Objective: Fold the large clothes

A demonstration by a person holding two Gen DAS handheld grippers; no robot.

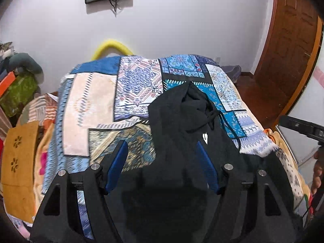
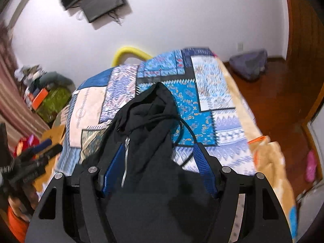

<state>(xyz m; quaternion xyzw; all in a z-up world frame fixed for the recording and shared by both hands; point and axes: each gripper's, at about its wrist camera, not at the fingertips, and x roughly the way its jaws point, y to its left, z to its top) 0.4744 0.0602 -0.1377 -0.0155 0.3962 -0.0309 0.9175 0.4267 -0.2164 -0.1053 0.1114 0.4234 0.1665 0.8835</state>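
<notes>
Plainly, the black drawstring hoodie (image 1: 182, 125) runs lengthwise away from both released claws (left gripper (image 1: 162, 164), right gripper (image 2: 160, 166)), roughly centred between them.

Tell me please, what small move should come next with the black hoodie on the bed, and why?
Probably lower the left gripper to the black hoodie and take its near edge. Both grippers hang above it with jaws apart, holding nothing, and the hoodie lies bunched on the patchwork bedspread, its hood and drawstring rumpled, so it likely needs spreading flat before any fold.

bed (image 1: 287, 174), patchwork quilt (image 1: 97, 101), seemingly black hoodie (image 1: 182, 133)
</notes>
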